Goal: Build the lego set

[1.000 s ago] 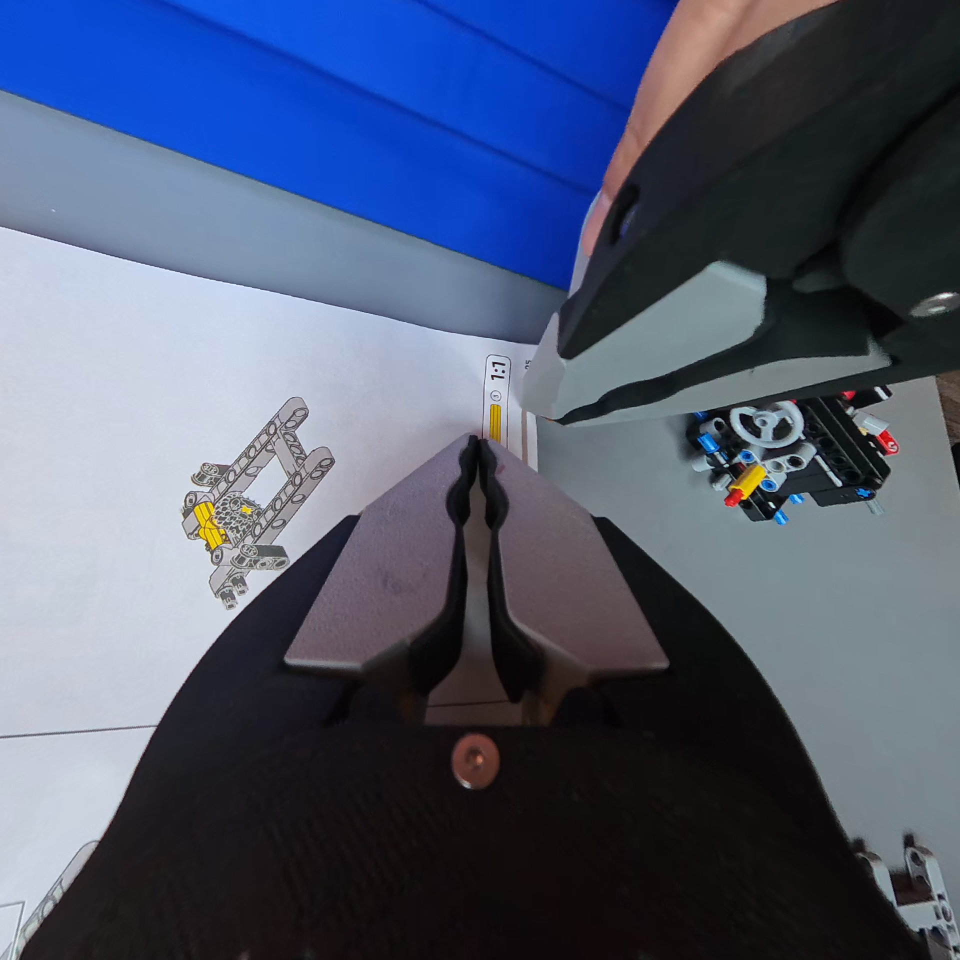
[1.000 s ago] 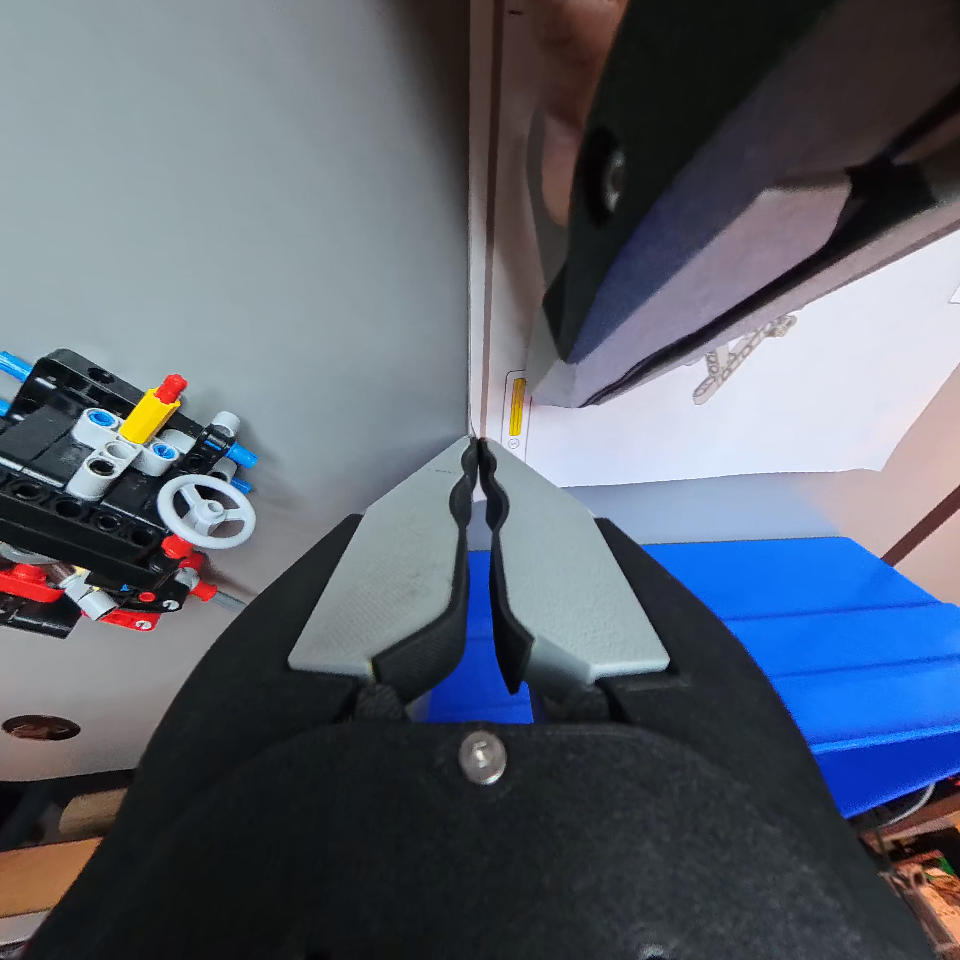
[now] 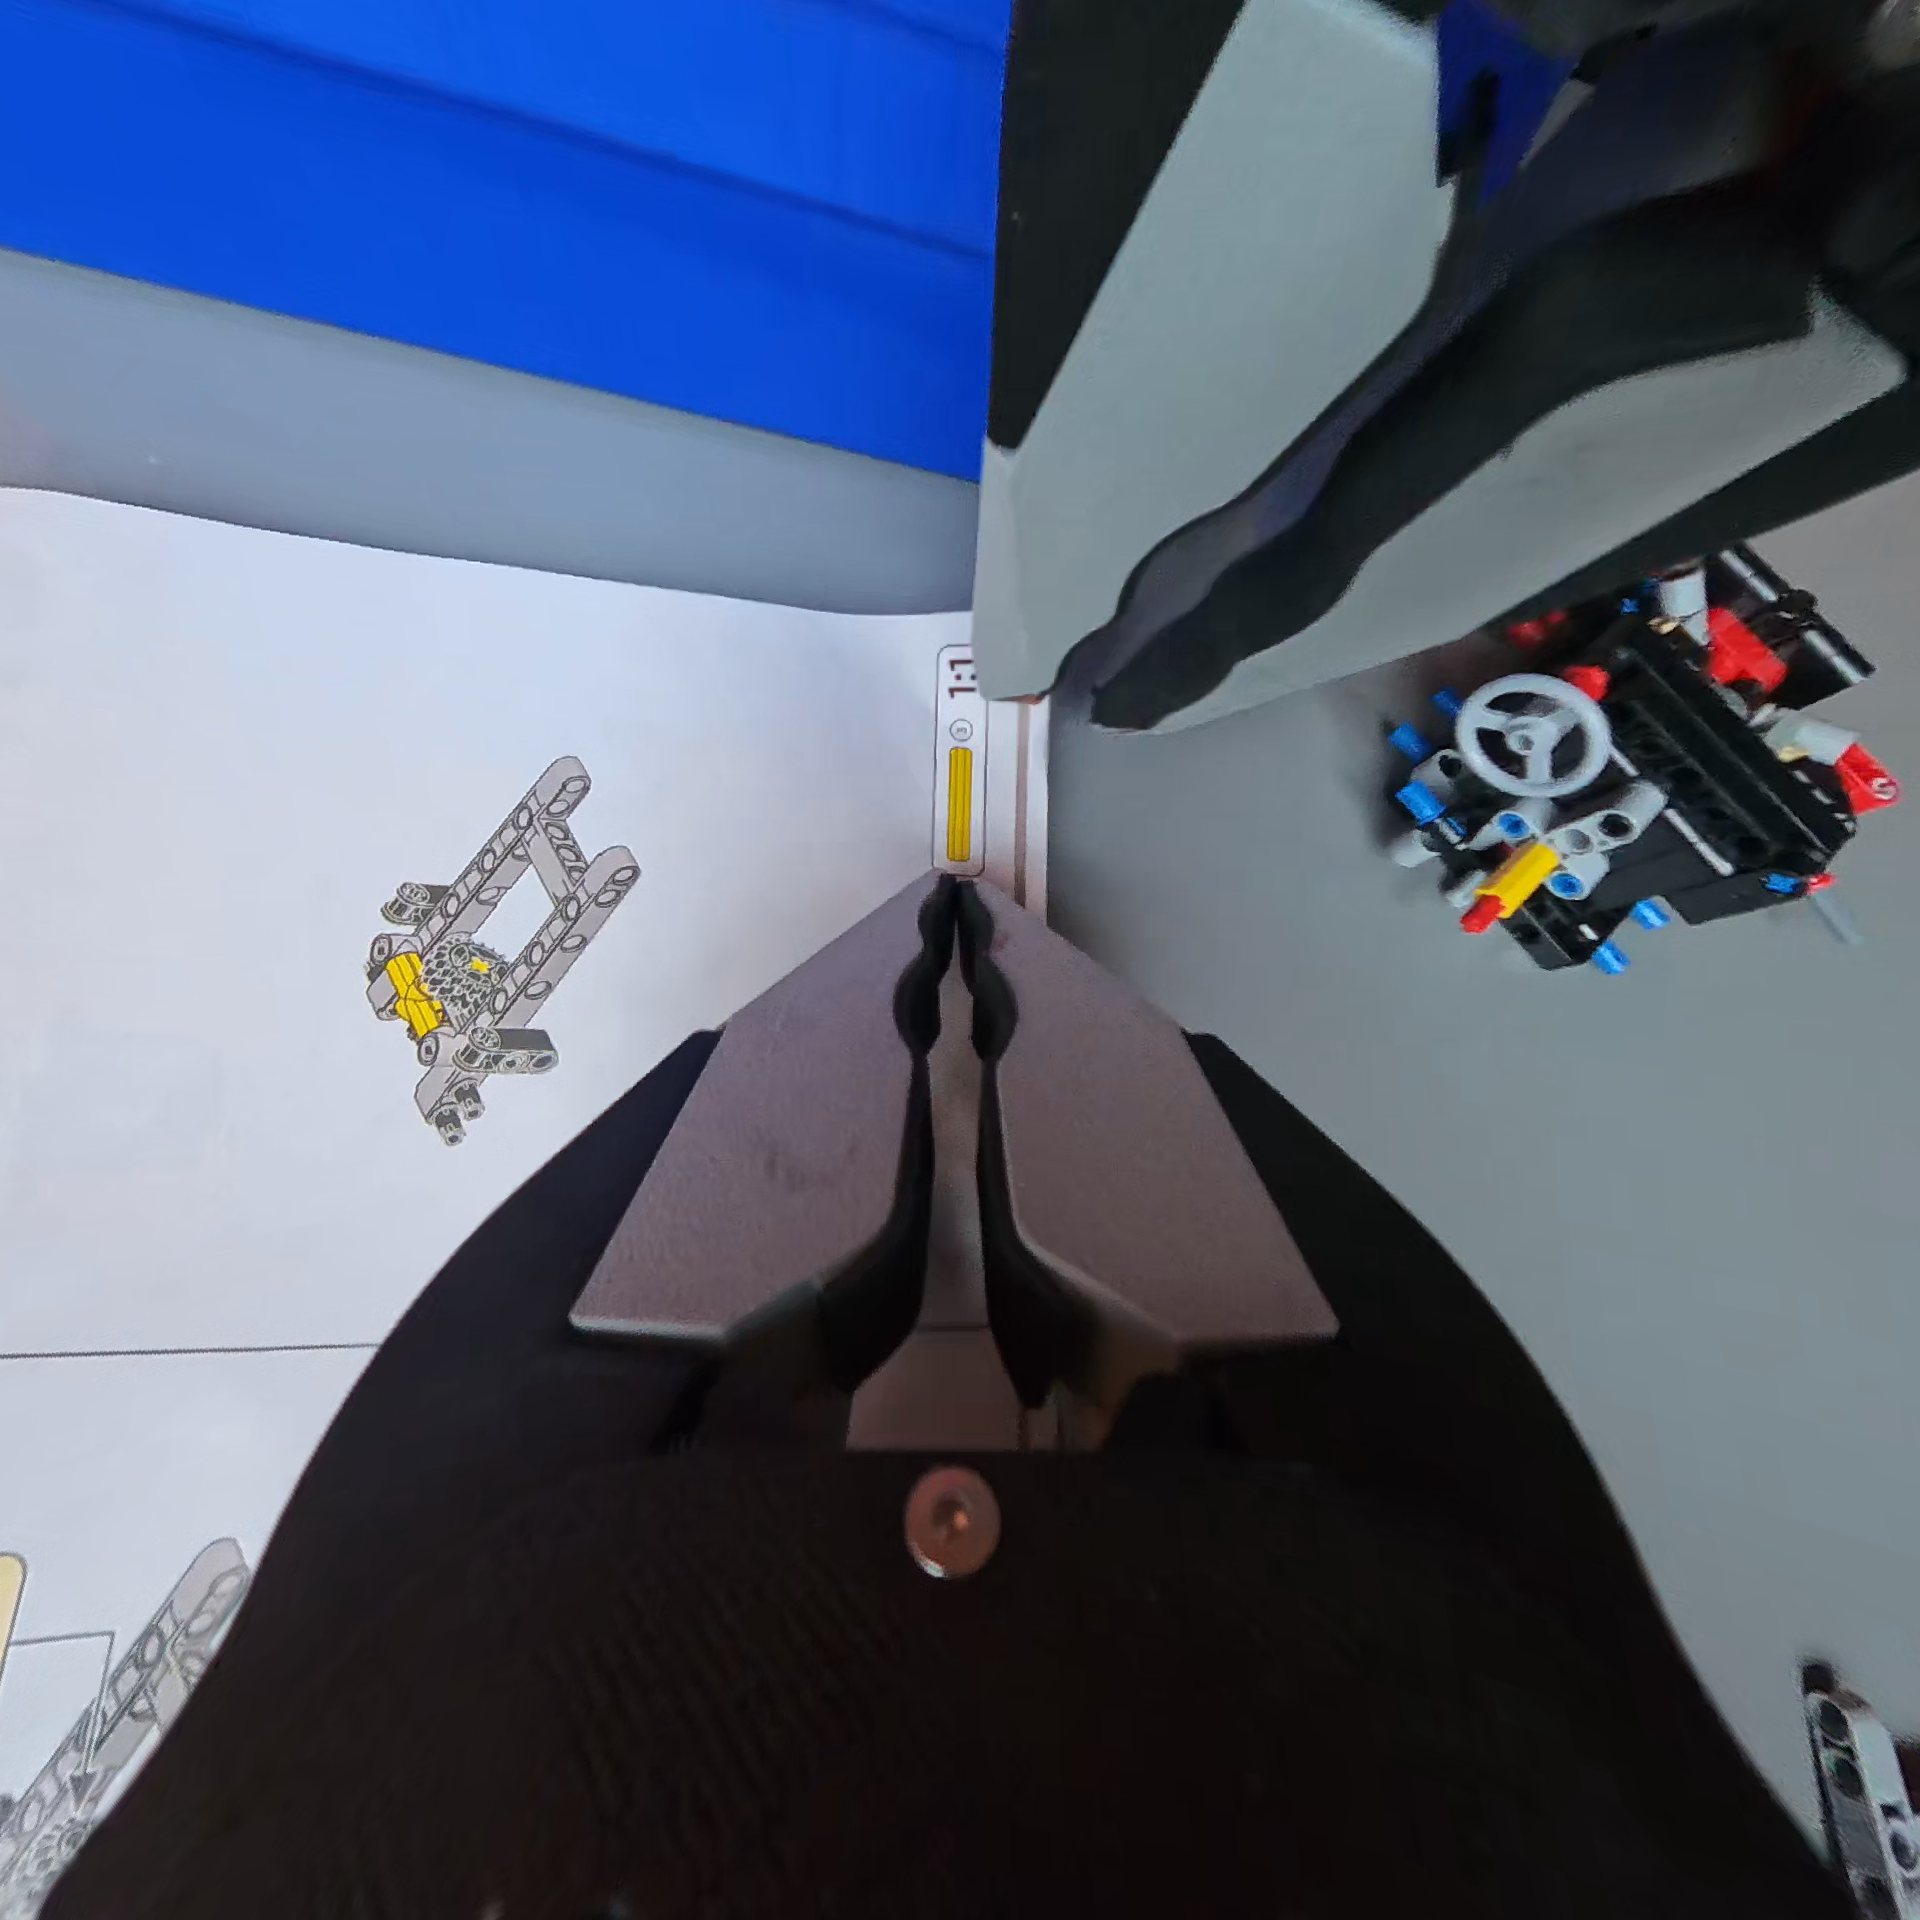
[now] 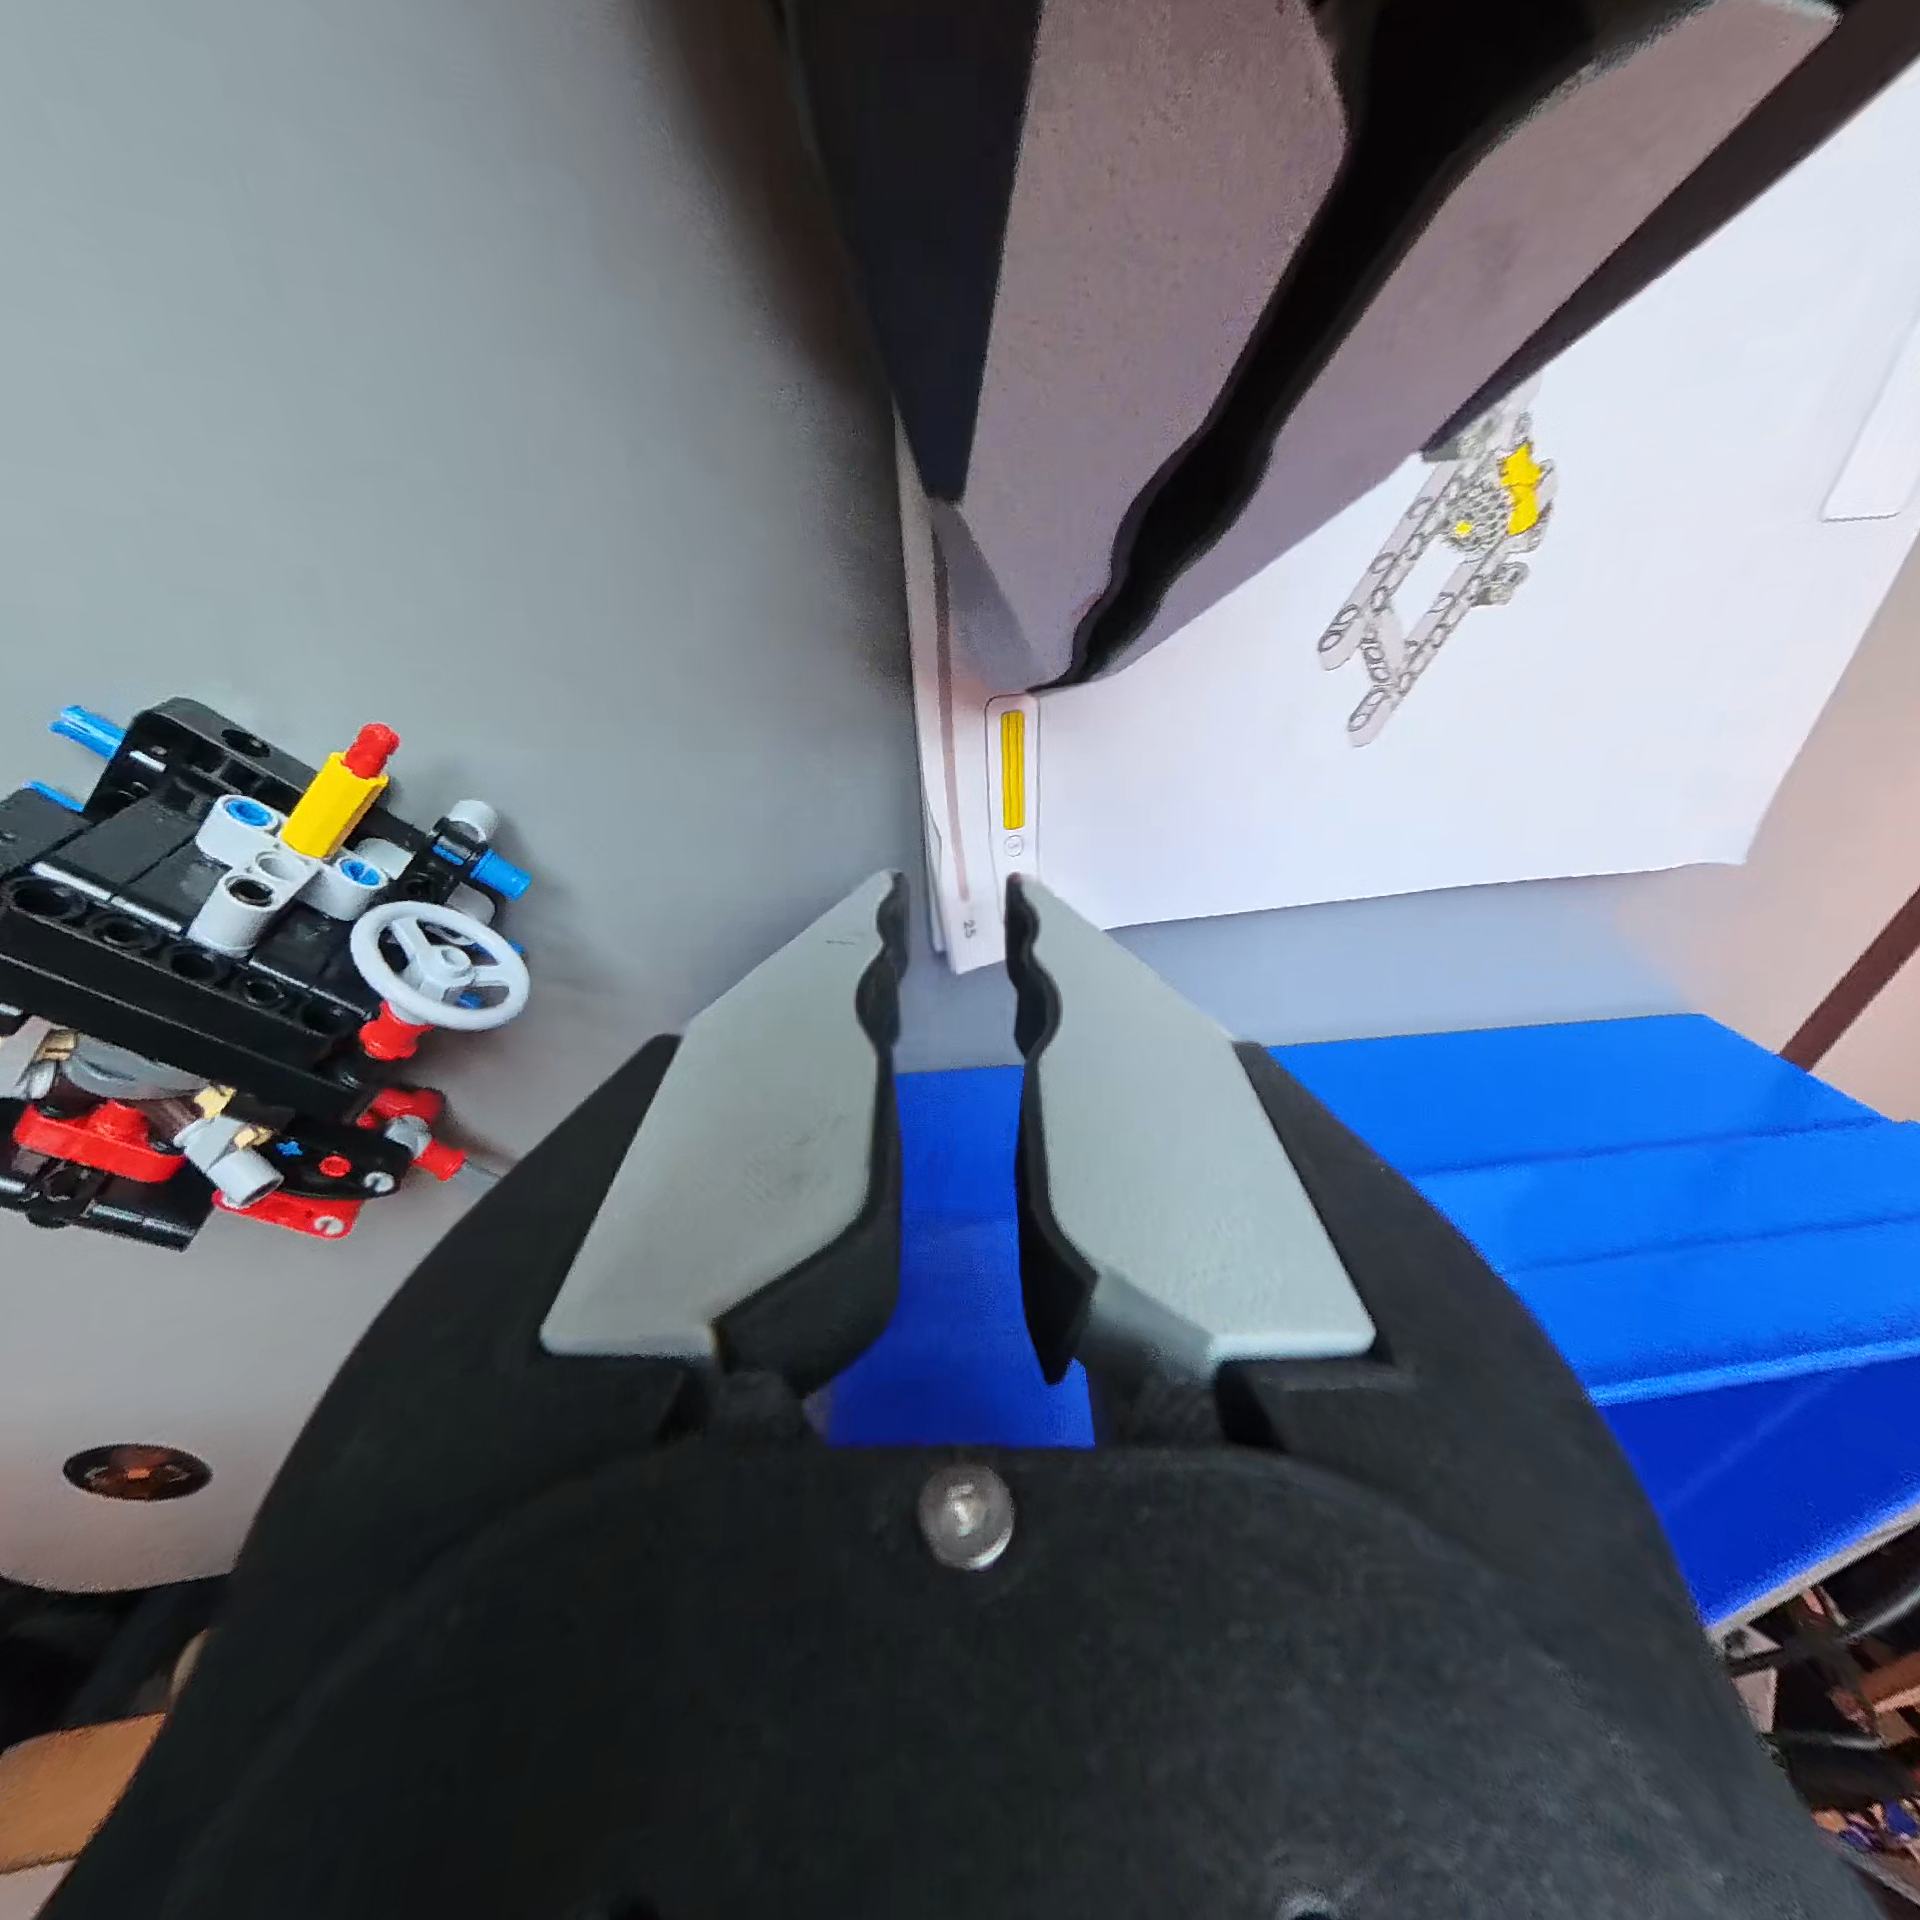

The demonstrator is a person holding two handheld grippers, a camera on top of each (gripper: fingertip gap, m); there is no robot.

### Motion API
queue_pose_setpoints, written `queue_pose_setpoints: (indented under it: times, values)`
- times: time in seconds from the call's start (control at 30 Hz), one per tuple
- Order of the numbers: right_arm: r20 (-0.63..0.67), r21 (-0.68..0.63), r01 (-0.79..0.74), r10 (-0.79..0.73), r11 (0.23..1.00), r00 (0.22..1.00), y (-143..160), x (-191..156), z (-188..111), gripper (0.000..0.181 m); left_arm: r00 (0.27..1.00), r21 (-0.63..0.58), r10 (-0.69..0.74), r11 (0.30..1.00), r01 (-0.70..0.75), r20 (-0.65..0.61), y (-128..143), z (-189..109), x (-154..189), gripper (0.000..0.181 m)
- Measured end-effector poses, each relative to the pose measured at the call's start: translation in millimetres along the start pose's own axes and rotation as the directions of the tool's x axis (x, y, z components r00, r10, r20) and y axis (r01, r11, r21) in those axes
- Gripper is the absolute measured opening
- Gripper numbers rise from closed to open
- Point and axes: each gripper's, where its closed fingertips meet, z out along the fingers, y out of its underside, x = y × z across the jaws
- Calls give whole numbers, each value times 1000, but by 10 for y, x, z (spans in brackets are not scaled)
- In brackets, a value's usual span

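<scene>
The instruction booklet lies open on the grey table. My left gripper is shut, with its tips on the booklet's right edge just below a printed yellow bar. My right gripper is slightly open, and the booklet's page corner lies between its tips. It shows from above in the left wrist view. The left gripper shows in the right wrist view with its tips on the page. The partly built black lego model with a grey steering wheel sits apart on the table.
A blue folded mat lies past the table's far edge. A loose grey lego piece sits at the lower right of the left wrist view. A round hole is in the table near the model. Left and right tips are no more than a few centimetres apart. About 20 centimeters separates my left fingertips from the loose grey lego piece.
My right gripper was shut at the booklet's edge and has opened a little. It now stands steeper over the page corner. My left gripper stays shut in the same place.
</scene>
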Motion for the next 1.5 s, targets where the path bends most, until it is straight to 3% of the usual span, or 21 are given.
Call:
queue_pose_setpoints:
  times: [0.27, 1.5]
  values:
    - [-57, -15, 52, -53, 999, 997, -42, 35, 13, 8, 1000, 1, -17, 1000, 17, -9, 0, 4, -6, 0]
    - [2, -70, 67, -67, 995, 998, -36, -14, 128, 3, 998, 2, -46, 999, 46, -35, -1, 2, -4, 0]
